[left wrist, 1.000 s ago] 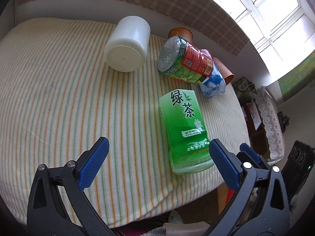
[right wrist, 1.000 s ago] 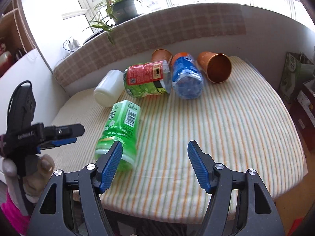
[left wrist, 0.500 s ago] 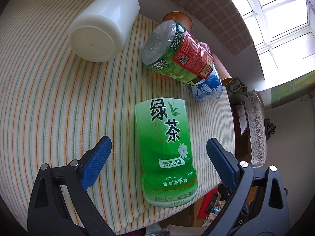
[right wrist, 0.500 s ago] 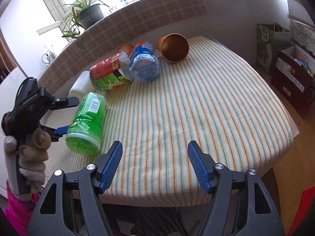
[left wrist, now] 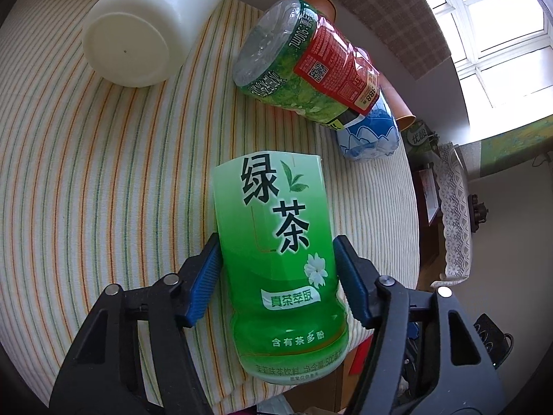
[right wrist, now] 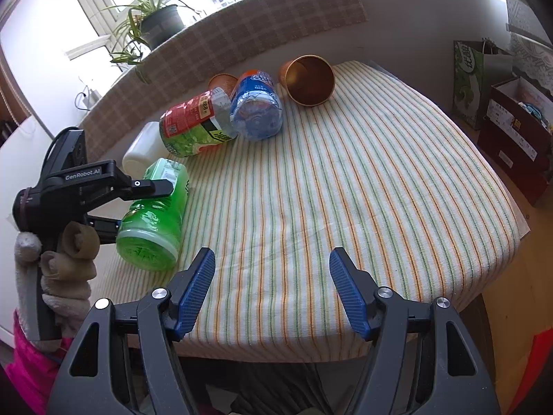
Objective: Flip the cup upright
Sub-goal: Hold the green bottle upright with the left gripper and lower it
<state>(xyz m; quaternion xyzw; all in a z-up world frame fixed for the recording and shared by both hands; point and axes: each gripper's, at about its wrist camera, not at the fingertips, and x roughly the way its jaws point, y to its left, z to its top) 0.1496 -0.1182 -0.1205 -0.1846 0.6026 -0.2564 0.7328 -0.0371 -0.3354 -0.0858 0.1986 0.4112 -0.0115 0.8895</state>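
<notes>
- Green tea bottle-cup [left wrist: 276, 242] lies on its side near the edge of the striped tablecloth [left wrist: 86, 173], its closed base toward the left wrist camera and its cut open end pointing to the table's middle.
- Left gripper [left wrist: 276, 276] straddles this cup; both blue pads [left wrist: 204, 276] sit against its flanks at the lower body, clamped on it. From the right wrist view, one black finger lies across the top of the cup [right wrist: 152, 221]; the lower one is mostly hidden beneath.
- Gloved left hand [right wrist: 65, 263] holds the left gripper's handle [right wrist: 86, 190], pink sleeve below.
- Right gripper [right wrist: 273, 287] hangs over the table's near edge, fingers wide apart, nothing between them.
- White cup [left wrist: 145, 24] lies on its side further in, flat base facing the left camera.
- Red-and-green labelled bottle-cup [left wrist: 307, 65] lies on its side, touching the blue labelled one [right wrist: 255, 103] beside it.
- Two copper-coloured cups at the far side: the larger one [right wrist: 309, 81] lies tipped with its mouth toward the right camera; the smaller one [right wrist: 223, 81] is half hidden behind the bottles.
- Potted plant [right wrist: 152, 24] stands on the sill behind.
</notes>
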